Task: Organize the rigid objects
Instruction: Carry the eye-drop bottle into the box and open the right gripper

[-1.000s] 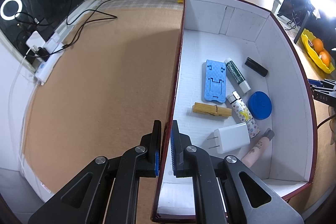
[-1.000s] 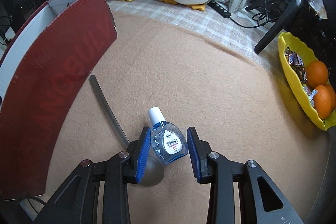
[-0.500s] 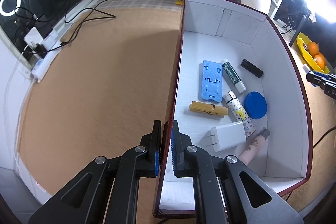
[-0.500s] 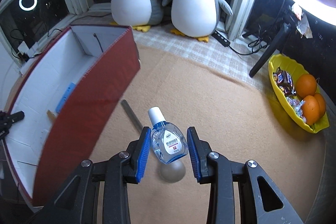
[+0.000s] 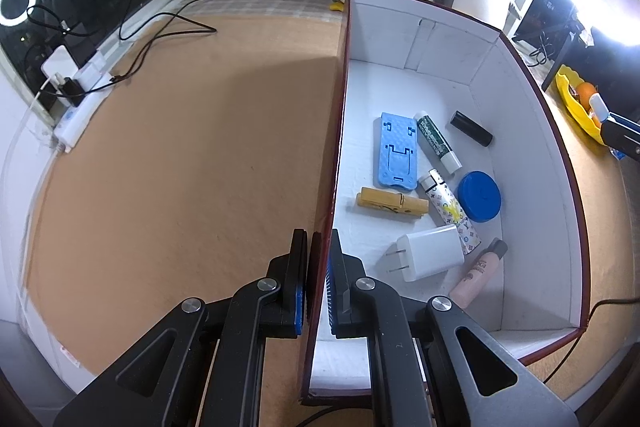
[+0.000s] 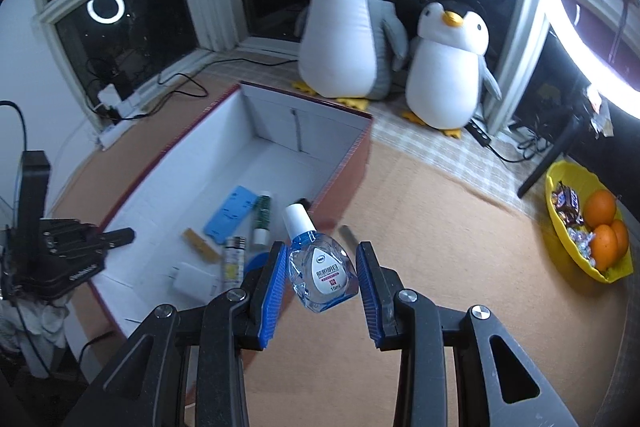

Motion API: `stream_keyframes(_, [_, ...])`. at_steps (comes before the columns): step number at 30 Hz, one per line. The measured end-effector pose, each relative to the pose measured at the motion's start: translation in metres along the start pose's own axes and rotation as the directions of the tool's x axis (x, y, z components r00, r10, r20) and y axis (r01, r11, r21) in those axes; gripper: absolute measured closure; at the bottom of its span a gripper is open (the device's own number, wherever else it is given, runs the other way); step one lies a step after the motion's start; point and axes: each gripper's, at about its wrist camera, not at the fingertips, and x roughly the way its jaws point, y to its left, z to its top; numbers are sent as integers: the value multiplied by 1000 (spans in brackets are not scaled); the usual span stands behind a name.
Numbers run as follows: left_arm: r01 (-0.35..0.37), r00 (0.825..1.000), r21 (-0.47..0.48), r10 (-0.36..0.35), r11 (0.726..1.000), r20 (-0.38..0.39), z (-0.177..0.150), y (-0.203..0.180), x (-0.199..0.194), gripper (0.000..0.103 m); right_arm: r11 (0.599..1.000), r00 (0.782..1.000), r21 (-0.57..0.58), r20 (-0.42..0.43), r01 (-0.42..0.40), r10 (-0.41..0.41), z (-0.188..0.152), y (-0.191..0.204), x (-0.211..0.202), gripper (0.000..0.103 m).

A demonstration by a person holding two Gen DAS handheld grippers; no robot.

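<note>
Right gripper [image 6: 322, 281]: clamped on one eye-drop bottle [image 6: 320, 273], held up over the box's right rim.
Left gripper [image 5: 318, 283]: pinching the left wall of one box [image 5: 560, 187].
Box contents: eight items, including one charger [image 5: 430, 253], one clothespin [image 5: 392, 203], one blue lid [image 5: 479, 195].
Behind: two penguins [image 6: 348, 23].
Bench [image 5: 180, 167]: tan.

Left wrist camera: sitting close at the near wall of the red-sided, white-lined cardboard box [image 5: 532, 163], looking steeply down its interior. Right wrist camera: hovering higher beside the box [image 6: 344, 163], facing the windows; both are sharing that interior.
</note>
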Motion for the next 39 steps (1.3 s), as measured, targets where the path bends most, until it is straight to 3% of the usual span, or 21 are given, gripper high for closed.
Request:
stream_keyframes(18, [39, 999, 7, -39, 999, 10, -5, 4, 0, 96, 997, 998, -40, -29, -59, 58, -4, 66, 12, 71])
stream_keyframes(39, [41, 999, 14, -41, 999, 4, -7, 5, 3, 96, 997, 994, -33, -88, -73, 70, -10, 88, 42, 71])
